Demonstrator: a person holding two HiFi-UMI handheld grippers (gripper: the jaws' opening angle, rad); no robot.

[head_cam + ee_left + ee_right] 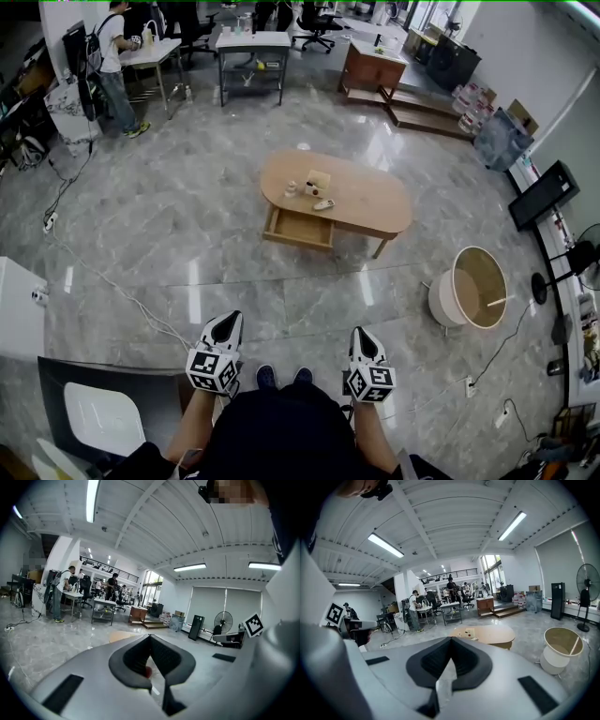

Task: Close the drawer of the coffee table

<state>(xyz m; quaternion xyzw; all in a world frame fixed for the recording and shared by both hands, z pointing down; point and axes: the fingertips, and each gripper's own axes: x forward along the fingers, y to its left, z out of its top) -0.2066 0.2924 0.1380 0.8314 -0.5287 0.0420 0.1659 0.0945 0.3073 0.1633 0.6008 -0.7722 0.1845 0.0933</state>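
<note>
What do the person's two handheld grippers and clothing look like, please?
Both the left gripper and the right gripper have pale grey tapered jaws lined with black ribbed pads. Each carries a cube covered in black-and-white square markers. The person wears a dark top and dark shoes.

Head view looks steeply down from standing height, the oval counter (pixel 337 197) distant at 12 o'clock. Both gripper views face level, sharing that counter.
</note>
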